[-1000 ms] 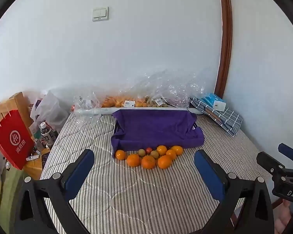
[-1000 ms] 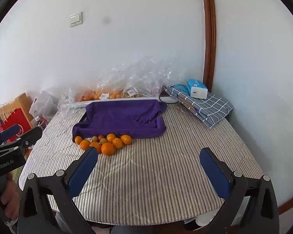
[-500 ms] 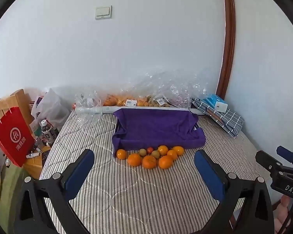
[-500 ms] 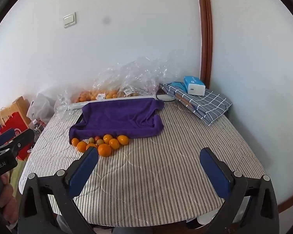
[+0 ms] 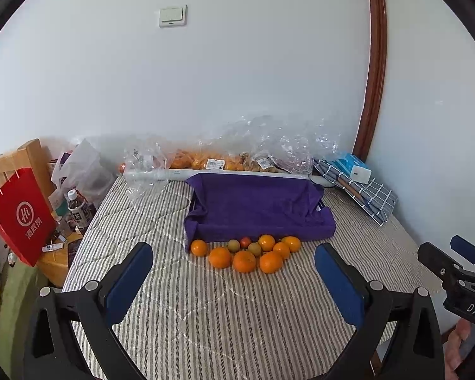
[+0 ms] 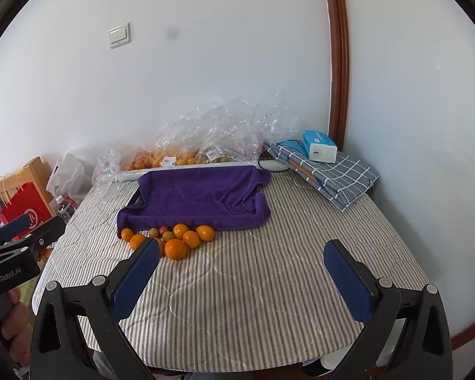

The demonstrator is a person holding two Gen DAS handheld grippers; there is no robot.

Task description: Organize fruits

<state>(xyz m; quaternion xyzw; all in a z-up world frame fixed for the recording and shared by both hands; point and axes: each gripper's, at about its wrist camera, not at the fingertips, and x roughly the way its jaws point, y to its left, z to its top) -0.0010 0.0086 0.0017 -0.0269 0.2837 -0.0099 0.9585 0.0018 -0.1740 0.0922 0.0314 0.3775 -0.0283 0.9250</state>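
Note:
Several oranges (image 5: 244,261) and a few small greenish and red fruits (image 5: 245,242) lie in a cluster on the striped table (image 5: 205,316), right in front of a tray draped with a purple towel (image 5: 256,209). The cluster (image 6: 175,248) and the purple towel (image 6: 199,196) also show in the right wrist view. My left gripper (image 5: 234,280) is open and empty, held above the table short of the fruit. My right gripper (image 6: 242,274) is open and empty, to the right of the cluster.
Clear plastic bags of fruit (image 5: 212,161) lie along the back wall. A folded checked cloth with a blue tissue pack (image 6: 319,150) sits at the back right. A red paper bag (image 5: 19,218) and bottles stand off the table's left edge.
Both grippers have drifted slightly, the left one edging a little to the right; the fruit and towel have not moved. Both stay open.

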